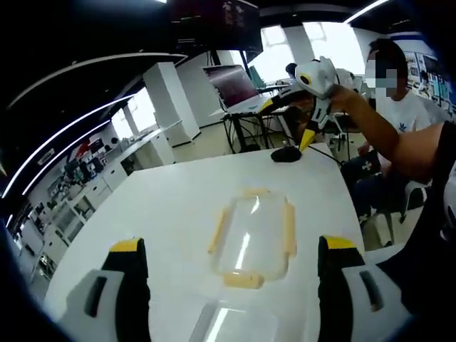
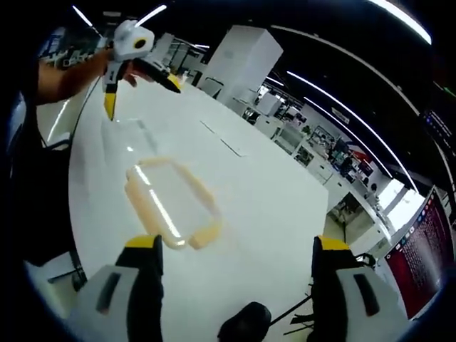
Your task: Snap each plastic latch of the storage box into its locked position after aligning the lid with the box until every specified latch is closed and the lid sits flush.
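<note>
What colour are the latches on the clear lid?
Pale yellow latches on the lid, best seen in the left gripper view.

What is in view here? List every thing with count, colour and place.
Table: one, white, under the other things.
Lid: one, clear, flat on the table's middle.
Latches: four, pale yellow, one on each edge of the lid.
Box: one, clear, on the table next to the lid.
Small object: one, black, near the table's edge; too blurred to name.
Laptop: one, reddish screen, on a desk beyond the table.
Seated person: one, white shirt, beside the table.
Left tool: one, grey with yellow tips, open, above the lid.
Right tool: one, same colours, open, raised over the table.
</note>
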Motion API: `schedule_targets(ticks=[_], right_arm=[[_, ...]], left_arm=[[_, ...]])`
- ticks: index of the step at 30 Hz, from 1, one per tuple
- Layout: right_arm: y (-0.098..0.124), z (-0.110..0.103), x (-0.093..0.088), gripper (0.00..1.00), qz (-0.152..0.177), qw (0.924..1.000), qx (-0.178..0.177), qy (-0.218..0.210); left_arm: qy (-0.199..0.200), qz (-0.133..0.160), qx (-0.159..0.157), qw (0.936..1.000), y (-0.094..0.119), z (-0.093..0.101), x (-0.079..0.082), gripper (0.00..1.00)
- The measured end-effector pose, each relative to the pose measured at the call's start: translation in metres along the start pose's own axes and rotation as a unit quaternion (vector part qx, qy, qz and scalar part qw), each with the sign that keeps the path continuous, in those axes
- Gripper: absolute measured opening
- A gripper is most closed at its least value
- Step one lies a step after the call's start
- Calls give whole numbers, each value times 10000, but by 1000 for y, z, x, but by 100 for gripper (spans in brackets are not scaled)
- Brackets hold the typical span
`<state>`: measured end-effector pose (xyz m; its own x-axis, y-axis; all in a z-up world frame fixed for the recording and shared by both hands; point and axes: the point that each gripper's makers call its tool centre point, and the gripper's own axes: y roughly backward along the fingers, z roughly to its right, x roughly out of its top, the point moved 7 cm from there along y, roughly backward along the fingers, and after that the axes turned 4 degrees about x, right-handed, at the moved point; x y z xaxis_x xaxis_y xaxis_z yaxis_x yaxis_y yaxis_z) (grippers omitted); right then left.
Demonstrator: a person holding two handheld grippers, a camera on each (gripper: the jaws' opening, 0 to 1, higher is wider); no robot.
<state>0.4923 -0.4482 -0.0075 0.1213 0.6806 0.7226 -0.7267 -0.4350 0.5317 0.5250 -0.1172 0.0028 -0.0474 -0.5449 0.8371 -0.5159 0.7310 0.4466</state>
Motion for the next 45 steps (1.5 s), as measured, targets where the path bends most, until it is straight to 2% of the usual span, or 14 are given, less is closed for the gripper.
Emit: schedule_targets(ticks=[15, 22, 29, 32, 38, 45], right_arm=[[-6, 12, 5, 82, -188, 9996, 140, 185], [-5, 19, 9, 82, -240, 9992, 168, 254], [-7, 22, 10, 86, -255, 9976, 537, 354], [-12, 24, 10, 88, -370, 9952, 710, 557], [-17, 24, 10, 100, -348, 9936, 894, 594], [-16, 27, 13, 100, -350, 9922, 965, 708]], left_arm=[[-9, -142, 74, 9999, -1, -13, -1, 100], [-63, -180, -2, 9998, 0, -16, -1, 99], [19, -342, -62, 9994, -4, -19, -2, 100], [24, -494, -59, 9988, -4, -18, -3, 100], [-13, -529, -83, 9986, -3, -16, -1, 100], [-21, -606, -103, 9981, -2, -19, -2, 100]])
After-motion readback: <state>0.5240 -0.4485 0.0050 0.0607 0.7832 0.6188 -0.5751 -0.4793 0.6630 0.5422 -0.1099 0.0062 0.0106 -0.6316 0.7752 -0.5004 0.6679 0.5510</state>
